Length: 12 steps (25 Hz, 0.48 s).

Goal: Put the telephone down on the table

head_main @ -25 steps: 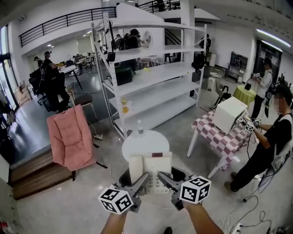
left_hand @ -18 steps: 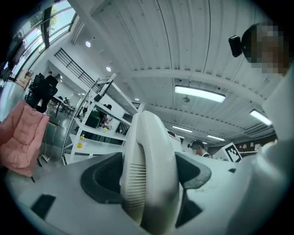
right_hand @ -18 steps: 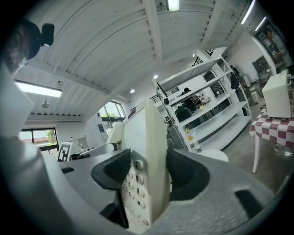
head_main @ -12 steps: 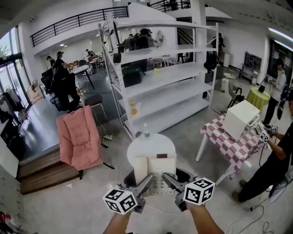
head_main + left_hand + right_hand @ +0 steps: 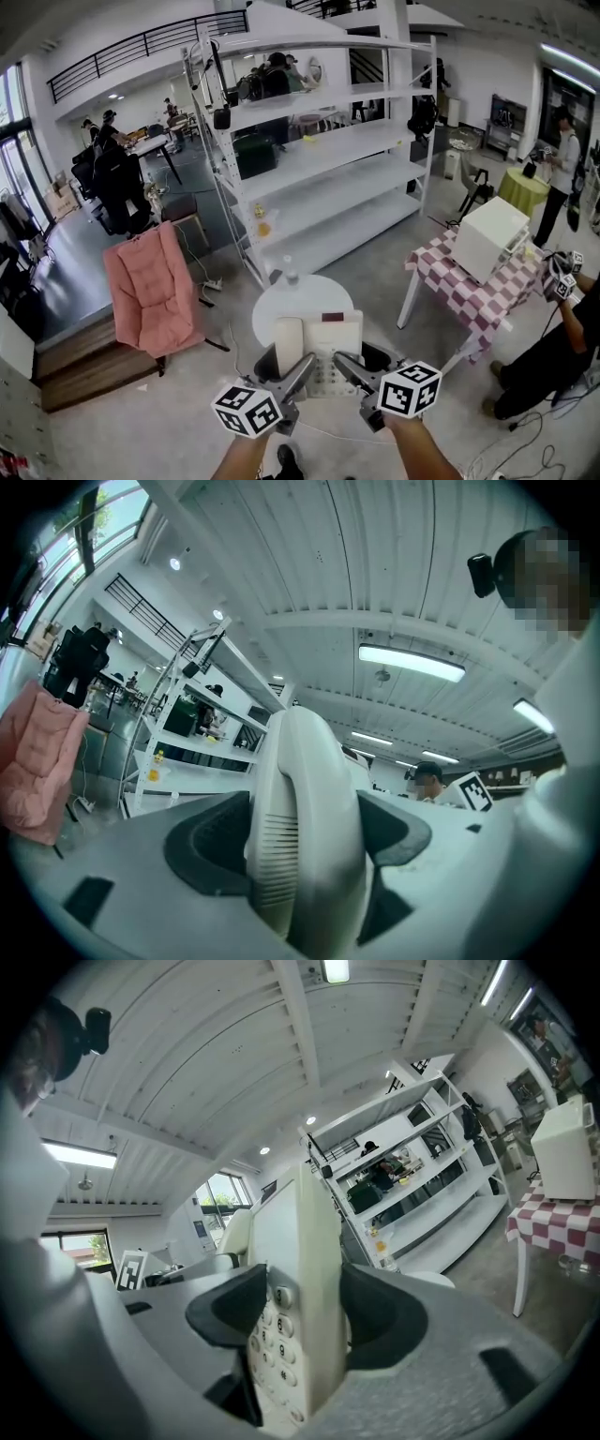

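Two hand-held tongs carry one cream telephone (image 5: 330, 345) between them. The left tongs (image 5: 298, 367) are clamped on the handset (image 5: 309, 817), with a dark pad pressing each of its sides. The right tongs (image 5: 345, 364) are clamped on the opposite edge of the body, just beside the number keys (image 5: 279, 1327). In the head view, the telephone is held face up in front of the person. Its far edge overlaps the near rim of a small round white table (image 5: 281, 298). A clear bottle (image 5: 289, 273) stands at the table's far side. Beyond are tall white shelving (image 5: 323, 155) and, to the left, a pink chair (image 5: 150, 295).
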Each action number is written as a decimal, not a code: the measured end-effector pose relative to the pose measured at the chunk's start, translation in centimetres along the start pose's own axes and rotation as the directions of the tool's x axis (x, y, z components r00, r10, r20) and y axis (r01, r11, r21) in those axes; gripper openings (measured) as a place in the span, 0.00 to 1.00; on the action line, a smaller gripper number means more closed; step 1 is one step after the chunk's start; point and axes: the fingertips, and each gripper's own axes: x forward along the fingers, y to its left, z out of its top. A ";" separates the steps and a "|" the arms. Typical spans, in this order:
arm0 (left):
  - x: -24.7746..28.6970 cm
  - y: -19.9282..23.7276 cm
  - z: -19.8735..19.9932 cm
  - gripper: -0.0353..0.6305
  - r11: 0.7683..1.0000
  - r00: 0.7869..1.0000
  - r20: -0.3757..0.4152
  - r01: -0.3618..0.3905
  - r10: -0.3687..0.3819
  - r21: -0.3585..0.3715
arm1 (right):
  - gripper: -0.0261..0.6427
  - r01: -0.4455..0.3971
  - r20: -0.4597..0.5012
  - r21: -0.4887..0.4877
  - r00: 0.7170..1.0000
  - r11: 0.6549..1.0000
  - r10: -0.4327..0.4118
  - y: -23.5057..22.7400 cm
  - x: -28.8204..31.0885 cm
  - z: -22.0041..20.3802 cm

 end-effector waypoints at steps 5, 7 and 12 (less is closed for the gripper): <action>2.6 2.7 1.1 0.57 0.998 0.998 -0.012 0.056 -0.056 -0.013 | 0.39 0.056 0.018 -0.003 0.998 0.998 -0.056 -1.5 2.7 1.4; 3.5 4.1 1.6 0.57 0.996 0.996 -0.021 0.084 -0.084 -0.011 | 0.39 0.081 0.027 0.002 0.996 0.997 -0.081 -2.0 4.2 1.7; 6.0 8.0 3.0 0.57 0.989 0.989 -0.030 0.144 -0.145 -0.024 | 0.39 0.138 0.041 0.000 0.990 0.990 -0.138 -3.2 8.1 2.9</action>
